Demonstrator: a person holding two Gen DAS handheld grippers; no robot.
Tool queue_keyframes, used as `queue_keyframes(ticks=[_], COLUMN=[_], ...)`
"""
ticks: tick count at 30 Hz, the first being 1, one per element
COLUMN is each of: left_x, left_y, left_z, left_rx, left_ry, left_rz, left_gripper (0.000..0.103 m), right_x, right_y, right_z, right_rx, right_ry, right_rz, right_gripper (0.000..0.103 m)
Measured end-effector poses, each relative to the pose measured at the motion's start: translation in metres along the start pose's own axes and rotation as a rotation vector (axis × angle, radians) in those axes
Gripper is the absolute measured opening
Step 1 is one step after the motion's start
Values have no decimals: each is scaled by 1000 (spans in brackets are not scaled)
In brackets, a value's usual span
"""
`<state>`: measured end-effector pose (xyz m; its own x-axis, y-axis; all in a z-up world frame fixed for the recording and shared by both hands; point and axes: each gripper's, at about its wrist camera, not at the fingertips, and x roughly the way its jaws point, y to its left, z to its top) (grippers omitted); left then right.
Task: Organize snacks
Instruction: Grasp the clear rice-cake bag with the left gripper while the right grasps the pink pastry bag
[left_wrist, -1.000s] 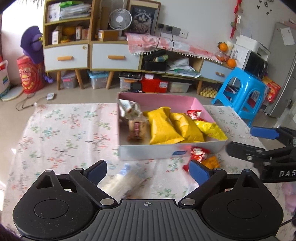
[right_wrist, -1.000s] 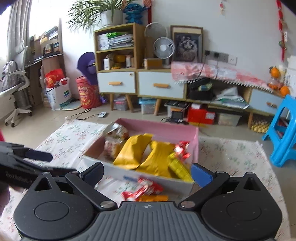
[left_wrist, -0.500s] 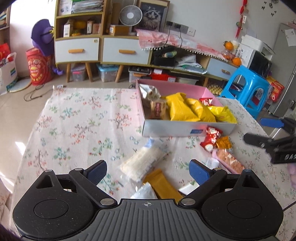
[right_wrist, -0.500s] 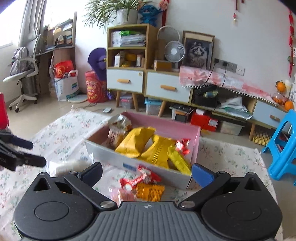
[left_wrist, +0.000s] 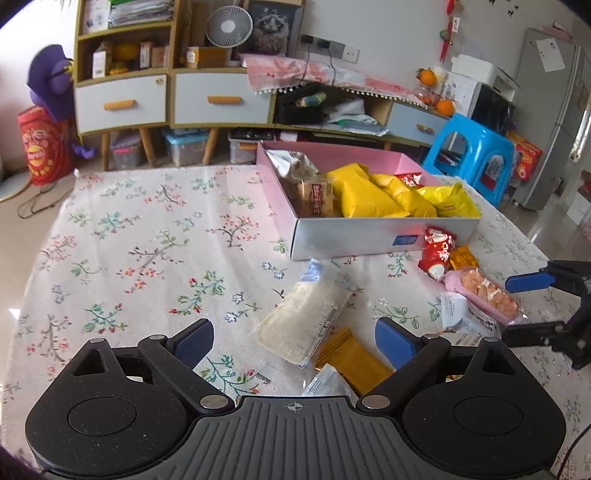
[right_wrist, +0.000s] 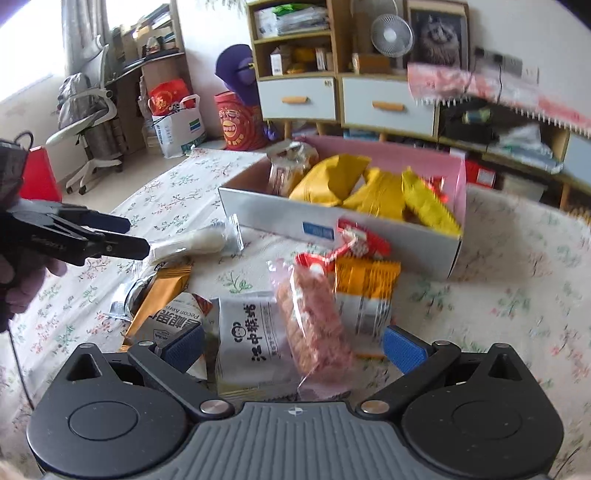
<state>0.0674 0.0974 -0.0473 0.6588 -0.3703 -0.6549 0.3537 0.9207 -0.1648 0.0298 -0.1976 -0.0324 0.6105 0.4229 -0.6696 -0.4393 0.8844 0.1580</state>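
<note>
- My left gripper (left_wrist: 294, 341) hangs over the flowered tablecloth (left_wrist: 147, 236) with its fingers spread wide and nothing between them; the clear pack of pale wafers (left_wrist: 304, 321) lies just ahead of the tips.
- My right gripper (right_wrist: 293, 349) is likewise open and empty, poised above the pink-wrapped pack of orange crackers (right_wrist: 314, 321), which rests across a white pouch with a monkey logo (right_wrist: 251, 332).
- The pink-lined box (left_wrist: 369, 236) already holds a fair share: several yellow bags (left_wrist: 365, 195), a brown biscuit pack (left_wrist: 316, 194), a silvery packet at the far corner and a red wrapper.
- Outside it I count a good pile: the wafers, a gold sachet (left_wrist: 351, 360), a small silver packet, the crackers, the monkey pouch, another white pouch printed "Pecan", a red-and-white packet (left_wrist: 437, 251) and an orange one (right_wrist: 365, 273) right against the box's near wall.
- By my reckoning the job is about half done; roughly as many snacks sit on the cloth as in the box.
- Neither hand has a snack now, so the next pickup is yet to start.
</note>
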Motion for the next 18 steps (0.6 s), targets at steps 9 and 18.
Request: queue_keyframes(ticks=[9,18], left_x=[21,33], left_y=[0,0], left_z=[2,2], left_rx=[32,33], left_ry=[30,62], left_rz=[-48,-8], left_gripper=[88,66], right_x=[8,2], right_y=[-26,-37], right_z=[2,-2], right_rx=[188,234], right_ry=[49,56], right_rz=[59,67], right_gripper=[78,58])
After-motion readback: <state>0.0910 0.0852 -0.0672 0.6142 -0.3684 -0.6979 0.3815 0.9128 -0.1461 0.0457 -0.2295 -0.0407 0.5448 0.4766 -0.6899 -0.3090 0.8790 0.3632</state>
